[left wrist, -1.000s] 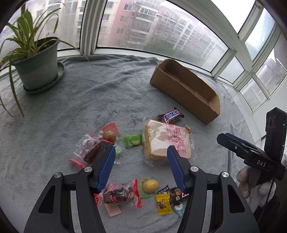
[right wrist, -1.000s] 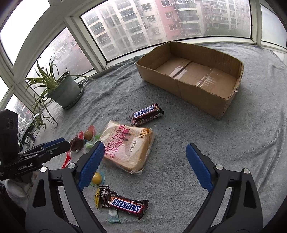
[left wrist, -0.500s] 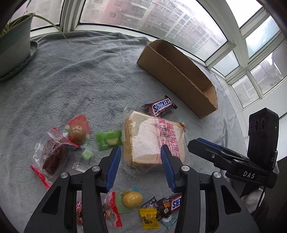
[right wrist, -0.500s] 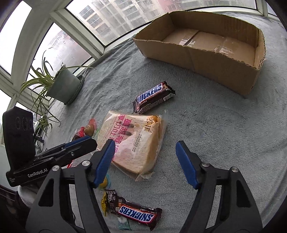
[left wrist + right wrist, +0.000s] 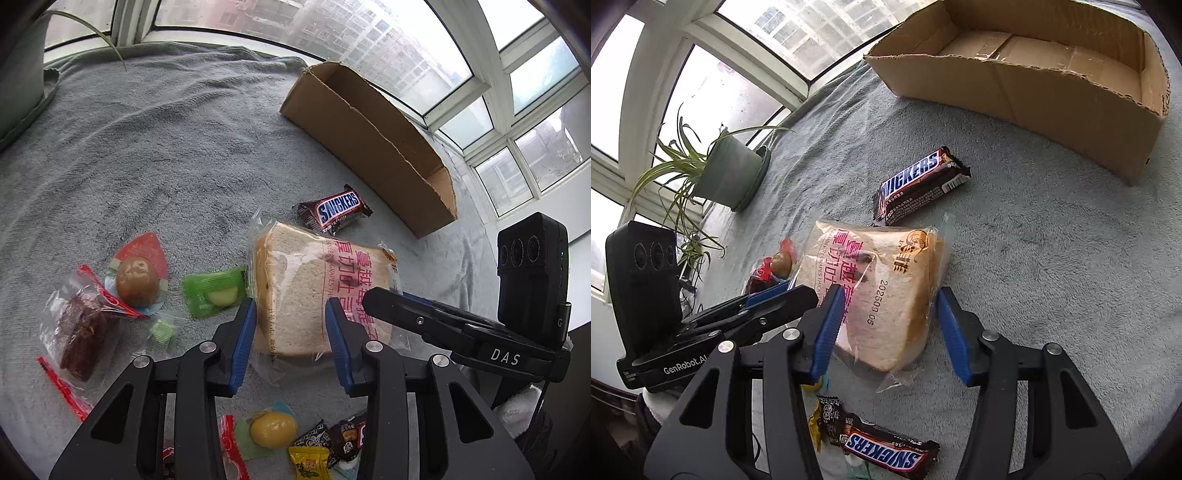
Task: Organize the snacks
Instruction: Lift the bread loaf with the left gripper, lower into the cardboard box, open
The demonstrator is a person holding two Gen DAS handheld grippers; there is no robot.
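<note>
1. Closing both tongs, we straddle the bread: left gripper over its near-left corner, right gripper over its near-right corner.
2. Jaws have just been narrowing; pads look apart from the bag, not yet clamped.
3. Bread's long axis runs away from us toward the box, well beyond both tips.
4. Neither hand looks nearer.

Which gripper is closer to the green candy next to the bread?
Left. The left gripper straddles the bread's edge right beside the green candy. The right gripper sits at the bread's opposite end, farther away.
</note>
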